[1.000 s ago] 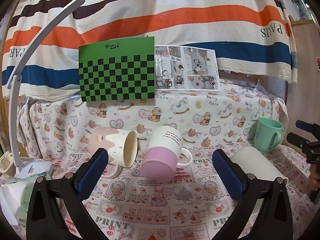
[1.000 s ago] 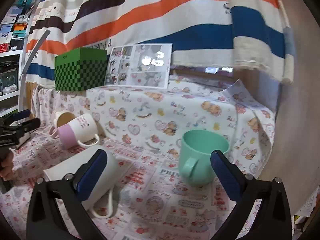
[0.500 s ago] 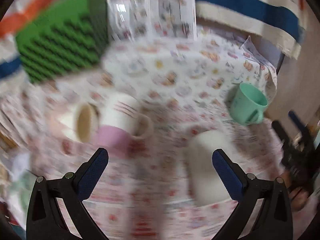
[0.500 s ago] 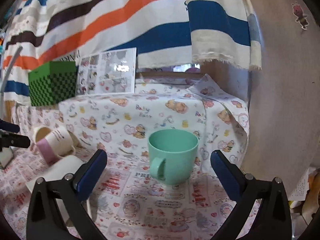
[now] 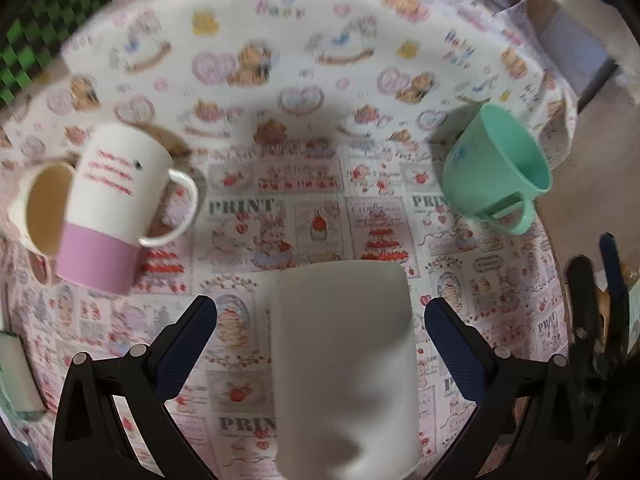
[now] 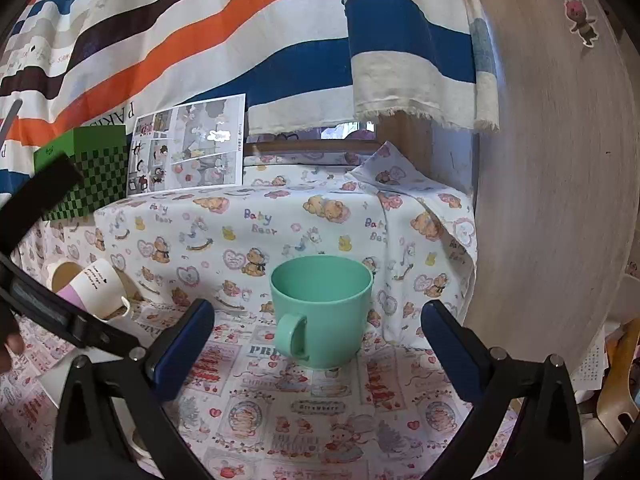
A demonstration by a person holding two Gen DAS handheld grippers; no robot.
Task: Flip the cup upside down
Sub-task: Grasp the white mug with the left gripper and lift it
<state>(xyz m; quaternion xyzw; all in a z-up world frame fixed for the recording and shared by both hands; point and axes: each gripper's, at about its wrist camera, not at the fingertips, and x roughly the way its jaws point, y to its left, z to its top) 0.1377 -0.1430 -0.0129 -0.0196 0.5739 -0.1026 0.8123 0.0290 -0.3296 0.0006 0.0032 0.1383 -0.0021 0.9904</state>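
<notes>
Right hand-held gripper (image 6: 316,344) agape, mint cup (image 6: 322,312) upright — seemingly empty

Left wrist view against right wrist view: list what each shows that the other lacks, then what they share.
Only the left wrist view: the plain white cup lying between its open jaws. Only the right: striped cloth, comic sheet, bee sticker. Both: green cup, standing upright, the white-and-pink mug on its side, and the green checkered box.

Striped curtain (image 6: 240,40) behind bear-print tablecloth (image 6: 320,208)
</notes>
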